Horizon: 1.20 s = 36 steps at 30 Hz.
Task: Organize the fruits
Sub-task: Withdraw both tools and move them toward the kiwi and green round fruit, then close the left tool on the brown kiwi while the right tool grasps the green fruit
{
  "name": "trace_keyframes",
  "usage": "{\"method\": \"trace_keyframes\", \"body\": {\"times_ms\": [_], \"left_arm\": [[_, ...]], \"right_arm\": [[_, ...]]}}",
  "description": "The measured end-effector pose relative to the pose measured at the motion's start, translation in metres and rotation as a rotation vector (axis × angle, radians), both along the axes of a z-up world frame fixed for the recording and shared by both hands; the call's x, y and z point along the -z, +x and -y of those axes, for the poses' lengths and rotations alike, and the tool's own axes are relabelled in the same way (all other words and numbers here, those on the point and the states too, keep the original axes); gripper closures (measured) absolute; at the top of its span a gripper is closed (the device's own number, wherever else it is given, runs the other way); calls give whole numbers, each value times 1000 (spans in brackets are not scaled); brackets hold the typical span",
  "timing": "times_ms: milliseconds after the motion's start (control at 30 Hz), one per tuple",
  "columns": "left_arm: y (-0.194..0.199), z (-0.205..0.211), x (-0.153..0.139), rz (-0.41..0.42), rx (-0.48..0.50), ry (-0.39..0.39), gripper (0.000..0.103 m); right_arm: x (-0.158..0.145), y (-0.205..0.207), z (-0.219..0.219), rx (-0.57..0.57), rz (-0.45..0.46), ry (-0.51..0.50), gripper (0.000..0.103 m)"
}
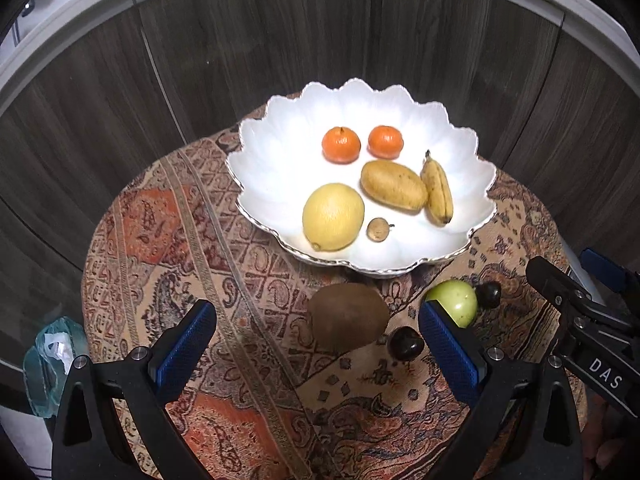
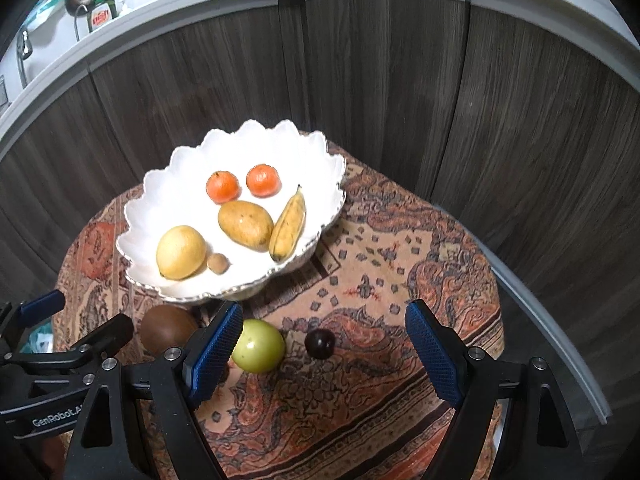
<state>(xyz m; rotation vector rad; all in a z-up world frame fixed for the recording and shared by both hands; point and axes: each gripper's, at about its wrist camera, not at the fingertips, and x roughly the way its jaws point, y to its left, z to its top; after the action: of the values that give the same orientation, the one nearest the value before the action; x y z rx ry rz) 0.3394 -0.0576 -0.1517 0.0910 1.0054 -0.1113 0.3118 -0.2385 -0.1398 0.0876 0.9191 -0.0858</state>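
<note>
A white scalloped bowl holds two mandarins, a yellow citrus, a mango, a banana and a small brown fruit. In front of it on the cloth lie a brown fruit, a green fruit and two dark plums. My left gripper hangs open above the brown fruit. My right gripper is open over one plum, its left pad in front of the green fruit.
The small round table wears a patterned cloth and drops off on every side. Dark wood cabinet doors stand close behind, under a white counter. A clear plastic bag lies below the table's left edge. Each gripper shows at the edge of the other's view.
</note>
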Motion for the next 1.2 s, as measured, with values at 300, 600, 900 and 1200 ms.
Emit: {"method": "trace_keyframes", "body": {"times_ms": [300,600,900,1200], "left_arm": [[8,9,32,-49,13,16,0],[18,15,57,-96,30,47,4],[27,21,74,-123,52,34,21],[29,25,86,-153,69,6,39]], "right_arm": [[25,4,4,4,-38,4,19],[47,12,4,0,-71,18,19],[58,16,7,1,-88,22,19],[66,17,8,4,-103,28,19]]}}
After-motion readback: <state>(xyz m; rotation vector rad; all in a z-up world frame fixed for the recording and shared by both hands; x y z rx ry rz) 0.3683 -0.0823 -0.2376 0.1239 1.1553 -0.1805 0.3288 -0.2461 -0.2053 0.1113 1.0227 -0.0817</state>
